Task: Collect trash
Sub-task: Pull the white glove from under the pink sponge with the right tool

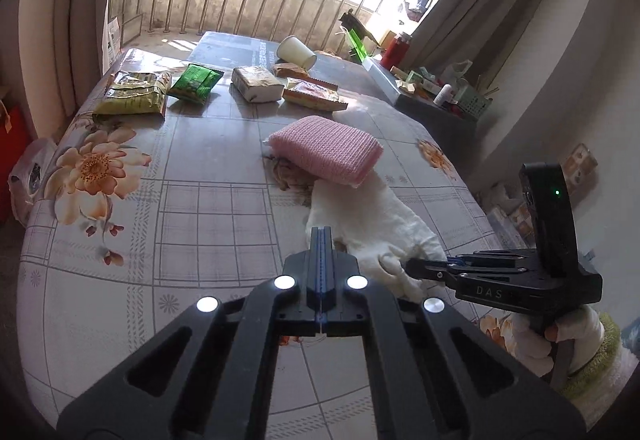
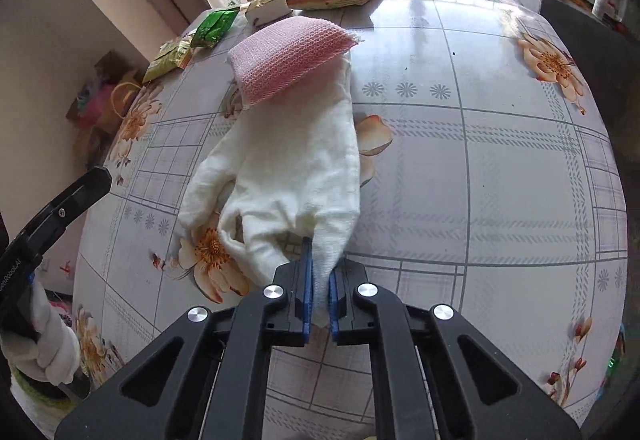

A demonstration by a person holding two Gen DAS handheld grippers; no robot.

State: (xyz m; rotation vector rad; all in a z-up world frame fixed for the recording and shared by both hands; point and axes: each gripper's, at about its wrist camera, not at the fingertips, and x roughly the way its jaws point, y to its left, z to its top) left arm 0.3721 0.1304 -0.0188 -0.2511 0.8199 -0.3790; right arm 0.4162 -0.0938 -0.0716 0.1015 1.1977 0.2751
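- My right gripper [image 2: 319, 296] was pinching a fingertip of the white cloth glove [image 2: 280, 175], the blue pads pressed onto the fabric from both sides, low in the centre of the right wrist view.
- My left gripper [image 1: 321, 240] had its jaws pressed together on nothing, its tip just beside the glove's left edge in the left wrist view; I could not tell whether it touched the cloth.
- From the pinch, the glove ran up the frame across the flowered tablecloth [image 2: 500, 159], its cuff tucked under the pink sponge [image 2: 288, 55].
- I judged the glove light, limp and not fragile; held by one fingertip it would likely dangle and stretch, and a grip nearer the palm should be surer.
- The sponge resting on the cuff looked soft and light; I expected it to slide or tip off if the glove were pulled.
- Towards the top of the frame lay the wrappers: a green packet [image 1: 195, 82], a yellow-green bag [image 1: 132, 93], an orange wrapper [image 1: 314, 93], and a tipped paper cup [image 1: 296, 51], all well apart from both grippers.
- Those looked crinkly and slippery, best taken at an edge.
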